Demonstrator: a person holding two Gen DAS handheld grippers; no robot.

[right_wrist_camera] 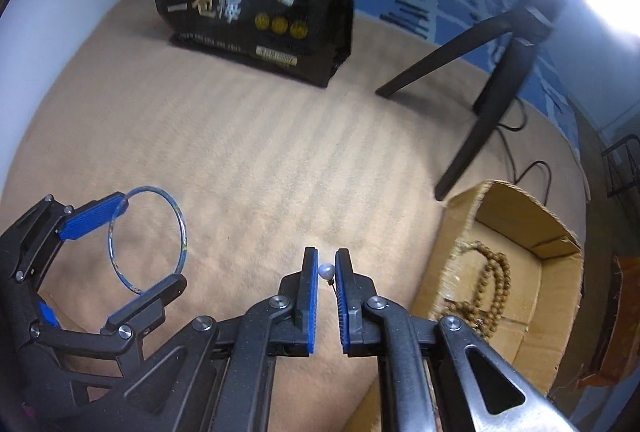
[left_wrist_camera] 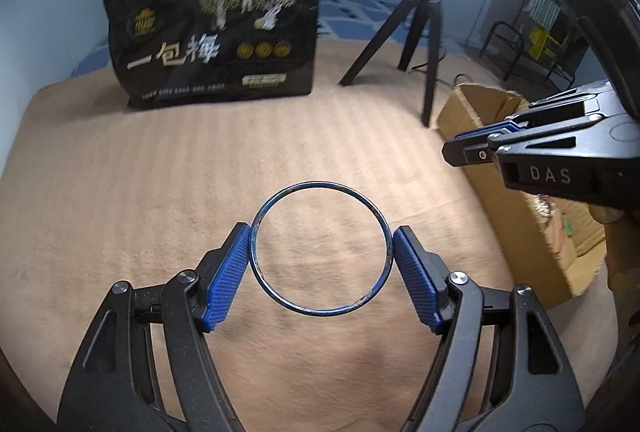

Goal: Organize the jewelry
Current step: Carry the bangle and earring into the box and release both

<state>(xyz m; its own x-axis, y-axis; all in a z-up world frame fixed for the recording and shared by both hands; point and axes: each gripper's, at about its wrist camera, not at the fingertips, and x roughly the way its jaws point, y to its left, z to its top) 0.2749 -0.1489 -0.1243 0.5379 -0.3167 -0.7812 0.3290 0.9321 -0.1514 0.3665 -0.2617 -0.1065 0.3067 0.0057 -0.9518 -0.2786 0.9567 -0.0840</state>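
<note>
A thin blue metal bangle (left_wrist_camera: pixel 320 247), its paint chipped in places, sits clamped across its width between the blue ribbed pads (left_wrist_camera: pixel 223 277) of the left gripper (left_wrist_camera: pixel 320 252), held clear above the beige striped blanket (left_wrist_camera: pixel 160 168). To its right, the right gripper (right_wrist_camera: pixel 327 269) has its fingers nearly together, pinching a small white pearl bead on a short dark pin (right_wrist_camera: pixel 325 270) near the fingertips, also off the blanket.

Just right of both grippers stands an open brown cardboard box (right_wrist_camera: pixel 516 216), and a string of brown wooden beads (right_wrist_camera: pixel 490 284) lies coiled on its floor. Beyond the box, a black tripod (right_wrist_camera: pixel 496 72) stands on the blanket with a dark cable trailing near its legs. At the far edge of the blanket stands a black printed bag with gold trees and white Chinese lettering (left_wrist_camera: pixel 212 32), in front of a blue patterned cloth.
</note>
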